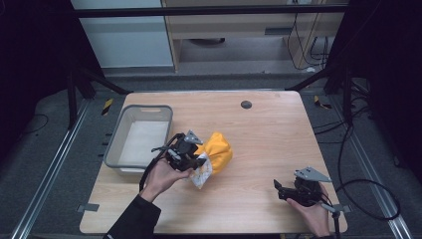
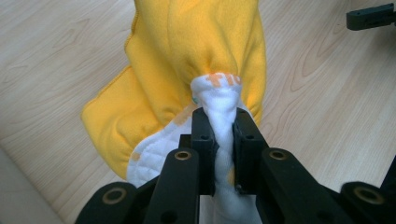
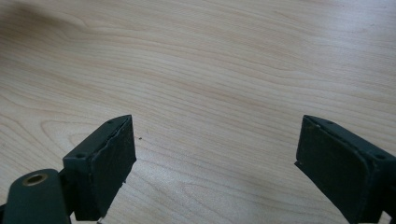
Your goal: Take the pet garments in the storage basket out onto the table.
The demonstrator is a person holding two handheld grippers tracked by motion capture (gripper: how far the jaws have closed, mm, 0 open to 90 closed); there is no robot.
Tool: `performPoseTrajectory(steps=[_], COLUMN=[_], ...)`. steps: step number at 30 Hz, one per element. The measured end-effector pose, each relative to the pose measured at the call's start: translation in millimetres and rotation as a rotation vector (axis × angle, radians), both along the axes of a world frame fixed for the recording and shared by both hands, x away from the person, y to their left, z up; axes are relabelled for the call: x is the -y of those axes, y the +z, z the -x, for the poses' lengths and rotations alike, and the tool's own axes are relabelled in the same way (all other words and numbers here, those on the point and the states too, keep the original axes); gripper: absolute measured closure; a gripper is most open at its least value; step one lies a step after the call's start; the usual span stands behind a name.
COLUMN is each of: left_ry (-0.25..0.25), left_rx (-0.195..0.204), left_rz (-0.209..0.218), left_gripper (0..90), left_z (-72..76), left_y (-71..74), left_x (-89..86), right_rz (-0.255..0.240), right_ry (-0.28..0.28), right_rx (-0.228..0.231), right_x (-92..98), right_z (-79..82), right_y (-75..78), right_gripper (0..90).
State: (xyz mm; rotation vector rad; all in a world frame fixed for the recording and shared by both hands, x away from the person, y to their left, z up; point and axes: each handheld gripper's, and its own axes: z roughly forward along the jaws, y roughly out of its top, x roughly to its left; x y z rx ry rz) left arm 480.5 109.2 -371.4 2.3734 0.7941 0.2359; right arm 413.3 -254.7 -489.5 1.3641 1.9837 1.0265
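A yellow cloth with a white quilted lining (image 1: 217, 152) lies bunched near the middle of the wooden table (image 1: 268, 144). My left gripper (image 1: 203, 160) is shut on a twisted white fold of that cloth (image 2: 223, 116); its jaws pinch the fold from both sides, and the yellow bulk (image 2: 196, 51) hangs beyond them just above the wood. My right gripper (image 1: 277, 189) rests near the table's front right, held by a hand, jaws wide open. In the right gripper view its gripper (image 3: 215, 154) has bare wood between the fingers.
A grey plastic bin (image 1: 119, 144) with a white liner stands at the table's left, just beside my left hand. A small dark round mark (image 1: 246, 104) sits near the far edge. Cables trail off the table at the right.
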Motion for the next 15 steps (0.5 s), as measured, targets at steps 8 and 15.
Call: performPoseTrajectory(steps=[8, 15], left_ry=[-0.016, -0.020], left_rx=[-0.016, -0.037], left_rz=[-0.013, -0.023], left_gripper=[81.7, 81.5], left_z=[-2.0, -4.2], left_y=[-10.3, -24.3], left_x=[11.2, 16.3], right_rz=[0.003, 0.002], right_ry=[0.000, 0.000], right_rx=[0.004, 0.003], right_x=[0.0, -0.5], right_z=[-0.2, -0.1], right_y=[-0.1, -0.1], right_gripper=[11.2, 11.0])
